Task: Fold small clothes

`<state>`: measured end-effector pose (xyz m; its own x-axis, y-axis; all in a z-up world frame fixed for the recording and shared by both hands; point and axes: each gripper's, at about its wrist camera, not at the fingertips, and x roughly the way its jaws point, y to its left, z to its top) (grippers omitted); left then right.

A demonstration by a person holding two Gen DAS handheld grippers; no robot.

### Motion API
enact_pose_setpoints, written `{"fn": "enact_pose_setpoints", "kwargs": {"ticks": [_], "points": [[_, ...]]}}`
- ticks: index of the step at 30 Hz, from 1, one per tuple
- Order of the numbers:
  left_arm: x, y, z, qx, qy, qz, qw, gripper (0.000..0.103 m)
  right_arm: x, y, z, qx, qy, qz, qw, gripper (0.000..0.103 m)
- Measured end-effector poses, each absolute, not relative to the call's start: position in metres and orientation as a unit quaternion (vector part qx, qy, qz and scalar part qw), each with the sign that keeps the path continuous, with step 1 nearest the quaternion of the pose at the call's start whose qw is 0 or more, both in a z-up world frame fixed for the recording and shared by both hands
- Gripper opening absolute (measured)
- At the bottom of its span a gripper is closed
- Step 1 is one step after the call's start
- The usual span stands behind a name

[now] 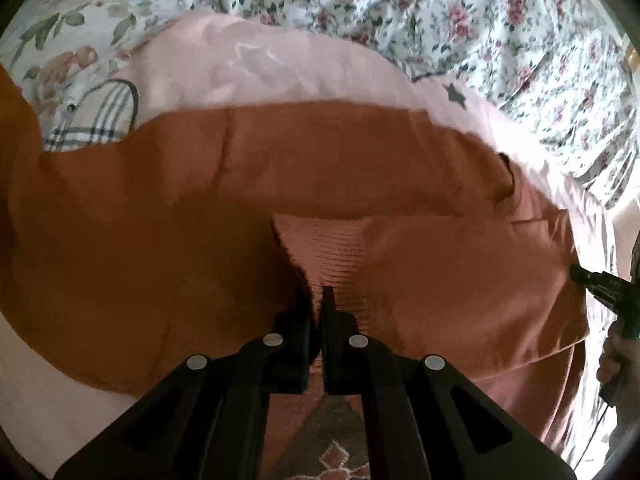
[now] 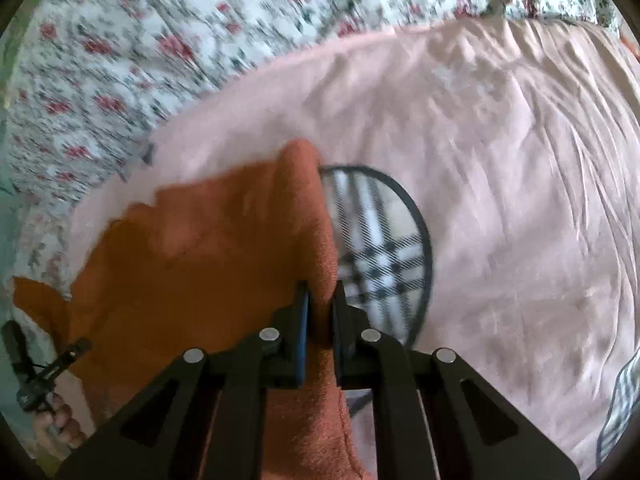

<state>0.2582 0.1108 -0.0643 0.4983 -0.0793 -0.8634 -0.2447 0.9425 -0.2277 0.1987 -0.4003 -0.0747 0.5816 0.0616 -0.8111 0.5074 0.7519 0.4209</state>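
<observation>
A rust-orange knit garment [image 1: 280,168] hangs stretched between my two grippers over a pale pink sheet [image 1: 248,76]. My left gripper [image 1: 316,300] is shut on one edge of it, its ribbed inner side showing just ahead of the fingers. My right gripper [image 2: 320,300] is shut on another edge of the orange garment [image 2: 208,248], which drapes off to the left. The right gripper's tip also shows at the right edge of the left wrist view [image 1: 580,274], against the cloth.
A plaid checked piece with a dark rim [image 2: 380,252] lies on the pink sheet [image 2: 500,160] just beyond the right gripper; it also shows in the left wrist view [image 1: 96,116]. A floral bedspread [image 1: 480,16] lies beyond. A patterned rug [image 1: 332,456] is below.
</observation>
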Motion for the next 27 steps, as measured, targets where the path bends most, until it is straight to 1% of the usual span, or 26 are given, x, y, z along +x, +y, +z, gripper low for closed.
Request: {"fn": "enact_pose_setpoints", "kwargs": {"ticks": [2, 4, 5, 6, 8, 10, 12, 14, 16, 19, 20, 21, 22, 23, 24, 27], "points": [[0.257, 0.116, -0.068, -0.174, 0.5, 0.052, 0.847, 0.002, 0.202, -0.398, -0.078, 0.319, 0.45, -0.131, 0.823, 0.012], [0.253, 0.121, -0.068, -0.179, 0.497, 0.054, 0.847, 0.002, 0.2, -0.395, -0.067, 0.303, 0.452, -0.155, 0.824, 0.013], [0.253, 0.122, -0.068, -0.178, 0.498, 0.054, 0.847, 0.002, 0.197, -0.389, -0.056, 0.287, 0.442, -0.17, 0.832, 0.018], [0.252, 0.122, -0.068, -0.177, 0.498, 0.052, 0.847, 0.002, 0.193, -0.382, -0.046, 0.284, 0.43, -0.165, 0.841, 0.018], [0.252, 0.121, -0.069, -0.174, 0.498, 0.051, 0.848, 0.002, 0.19, -0.364, -0.042, 0.289, 0.422, -0.12, 0.851, 0.024], [0.251, 0.121, -0.07, -0.175, 0.498, 0.052, 0.848, 0.002, 0.194, -0.351, -0.051, 0.274, 0.444, -0.106, 0.846, 0.025], [0.249, 0.123, -0.07, -0.176, 0.499, 0.055, 0.847, 0.003, 0.196, -0.349, -0.072, 0.266, 0.476, -0.127, 0.829, 0.025], [0.243, 0.13, -0.068, -0.184, 0.503, 0.061, 0.842, 0.004, 0.189, -0.358, -0.081, 0.308, 0.469, -0.127, 0.818, 0.025], [0.232, 0.142, -0.061, -0.2, 0.497, 0.059, 0.842, 0.008, 0.185, -0.359, -0.074, 0.315, 0.466, -0.127, 0.817, 0.027], [0.213, 0.166, -0.044, -0.216, 0.476, 0.078, 0.849, 0.018, 0.176, -0.35, -0.053, 0.317, 0.443, -0.102, 0.833, 0.041], [0.208, 0.176, -0.04, -0.222, 0.468, 0.089, 0.851, 0.029, 0.175, -0.346, -0.048, 0.318, 0.439, -0.095, 0.835, 0.044], [0.201, 0.189, -0.034, -0.231, 0.458, 0.104, 0.852, 0.045, 0.173, -0.339, -0.043, 0.32, 0.435, -0.086, 0.837, 0.045], [0.193, 0.206, -0.029, -0.244, 0.443, 0.125, 0.854, 0.054, 0.172, -0.335, -0.04, 0.322, 0.433, -0.081, 0.838, 0.045], [0.188, 0.219, -0.026, -0.253, 0.433, 0.14, 0.854, 0.068, 0.171, -0.328, -0.037, 0.325, 0.431, -0.072, 0.838, 0.045], [0.182, 0.241, -0.023, -0.267, 0.418, 0.169, 0.852, 0.074, 0.17, -0.322, -0.036, 0.328, 0.433, -0.062, 0.838, 0.046], [0.173, 0.296, -0.015, -0.299, 0.396, 0.222, 0.839, 0.075, 0.176, -0.301, -0.035, 0.325, 0.441, -0.041, 0.836, 0.046]]}}
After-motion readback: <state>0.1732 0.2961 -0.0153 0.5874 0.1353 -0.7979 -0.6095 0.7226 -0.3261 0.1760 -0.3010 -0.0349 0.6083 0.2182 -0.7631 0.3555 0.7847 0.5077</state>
